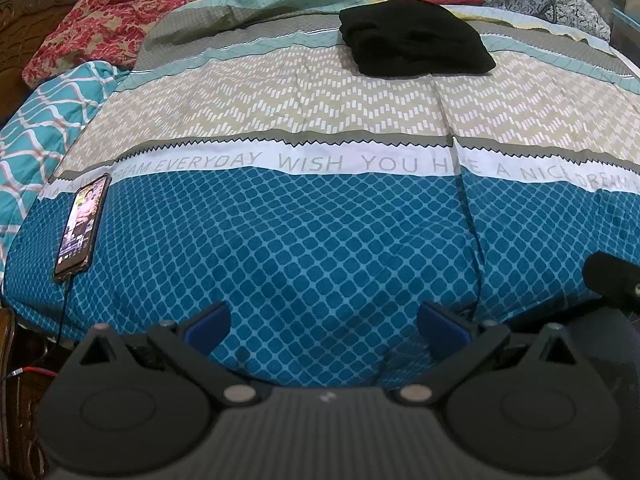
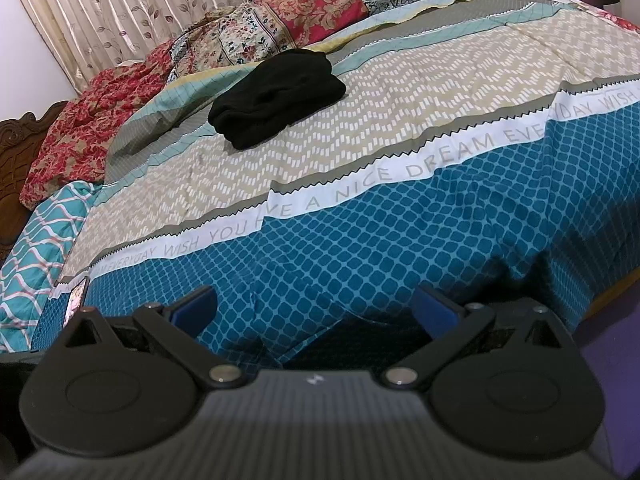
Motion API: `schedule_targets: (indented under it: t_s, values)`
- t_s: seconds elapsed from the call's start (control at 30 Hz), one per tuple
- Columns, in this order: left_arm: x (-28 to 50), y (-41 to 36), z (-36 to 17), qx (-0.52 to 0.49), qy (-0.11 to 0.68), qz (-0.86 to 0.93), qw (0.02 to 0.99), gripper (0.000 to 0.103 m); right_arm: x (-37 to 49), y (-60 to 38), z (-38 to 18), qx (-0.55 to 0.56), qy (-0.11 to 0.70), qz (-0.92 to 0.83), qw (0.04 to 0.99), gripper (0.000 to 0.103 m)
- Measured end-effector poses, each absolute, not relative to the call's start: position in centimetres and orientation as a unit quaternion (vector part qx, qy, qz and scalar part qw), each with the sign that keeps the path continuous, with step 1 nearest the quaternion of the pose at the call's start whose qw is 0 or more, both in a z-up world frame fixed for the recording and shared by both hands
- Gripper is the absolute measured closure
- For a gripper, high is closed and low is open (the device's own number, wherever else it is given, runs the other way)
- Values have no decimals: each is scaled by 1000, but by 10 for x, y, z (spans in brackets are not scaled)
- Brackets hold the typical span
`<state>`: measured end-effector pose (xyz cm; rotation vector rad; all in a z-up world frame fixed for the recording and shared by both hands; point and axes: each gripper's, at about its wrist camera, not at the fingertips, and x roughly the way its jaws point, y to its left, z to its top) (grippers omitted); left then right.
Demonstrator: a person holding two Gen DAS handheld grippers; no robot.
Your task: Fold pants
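Observation:
Black pants (image 1: 414, 38) lie folded into a compact bundle on the far side of the bed, on the beige zigzag band of the bedspread. In the right wrist view the same bundle (image 2: 278, 98) rests up and left of centre. My left gripper (image 1: 324, 326) is open over the blue diamond band near the bed's front edge, with nothing between its blue pads. My right gripper (image 2: 314, 308) is open too, also at the front edge and far from the pants.
A phone (image 1: 82, 228) with a lit screen and a cable lies on the bedspread at the left. Rumpled red floral blankets (image 1: 104, 20) and pillows pile up at the back. A carved wooden headboard (image 2: 18, 148) stands at left; a curtain (image 2: 132, 4) hangs behind.

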<state>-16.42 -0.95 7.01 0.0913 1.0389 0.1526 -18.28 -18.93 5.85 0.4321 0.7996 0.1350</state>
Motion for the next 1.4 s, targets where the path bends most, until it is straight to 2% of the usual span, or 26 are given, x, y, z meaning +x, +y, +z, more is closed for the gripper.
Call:
schedule_targets:
  t_s: [1.4]
  values:
    - [-166, -14, 70, 63, 491, 71, 866, 0, -181, -189, 62, 206, 384, 59, 898, 0]
